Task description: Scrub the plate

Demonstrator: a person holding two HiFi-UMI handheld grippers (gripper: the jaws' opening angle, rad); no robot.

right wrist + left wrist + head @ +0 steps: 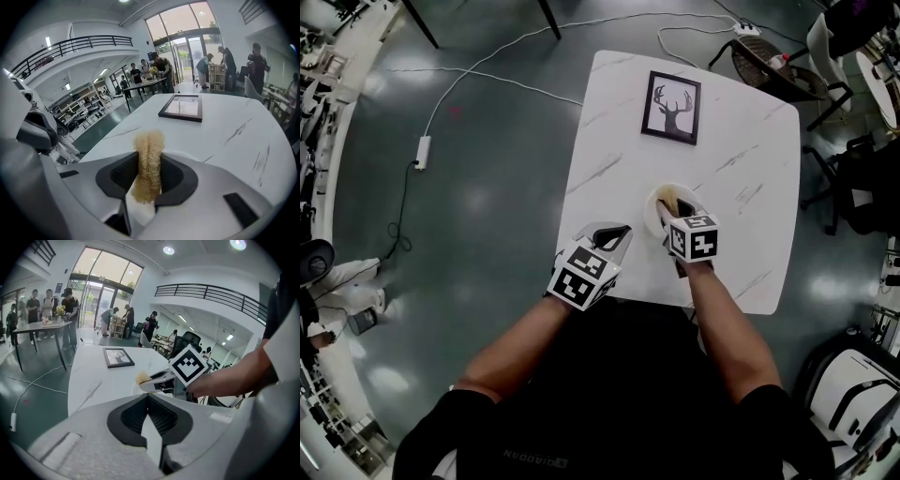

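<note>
White surface (pixel 750 141) with grey streaks fills the head view, with a deer picture (pixel 671 107) at the far side and a small white plate (pixel 673 190) near the front edge; the right gripper (pixel 672 208) hangs over the plate with a tan scrubber (pixel 667 202), and the left gripper (pixel 614 236) is just beside the plate. Seen from the left gripper view, its fingers (pixel 131 416) are pressed together with nothing between them. Seen from the right gripper view, its fingers (pixel 173 176) pinch the scrubber, which sticks up between them.
</note>
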